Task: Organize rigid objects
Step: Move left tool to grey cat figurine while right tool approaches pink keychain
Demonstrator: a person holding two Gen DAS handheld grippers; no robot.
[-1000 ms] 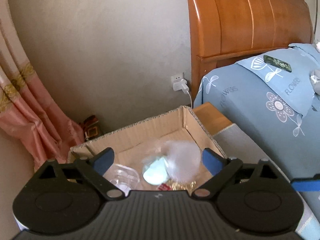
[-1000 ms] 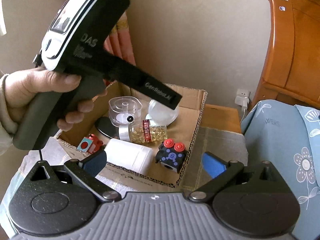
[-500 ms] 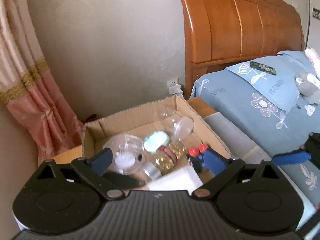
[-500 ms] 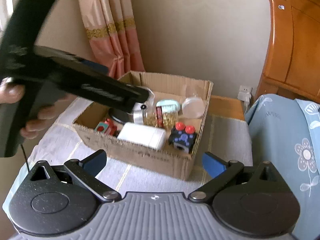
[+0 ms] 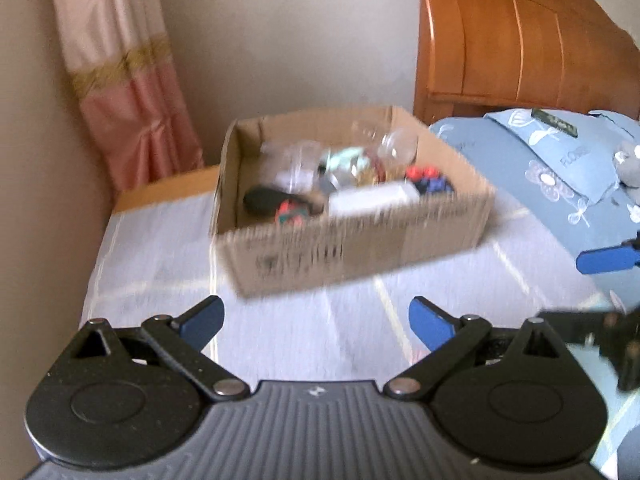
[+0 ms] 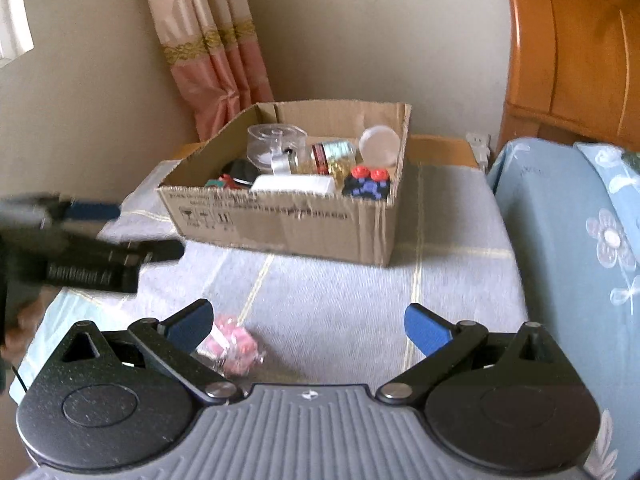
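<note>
Two hand-held grippers are hovering over a cloth-covered surface [image 6: 340,280]. The left hand-held gripper [image 5: 316,320] and the right hand-held gripper [image 6: 308,326] are both standing wide, gripping nothing. At twelve o'clock, a cardboard box [image 6: 288,220] is holding the rigid objects – a clear jar, a white block, a red-knobbed toy. A pink wrapped item [image 6: 236,348], possibly candy, is lying just beside the right gripper's seven-o'clock finger. A hurried grab could be nudging it off the edge – the left view is blurring. Box print is unreadable.
</note>
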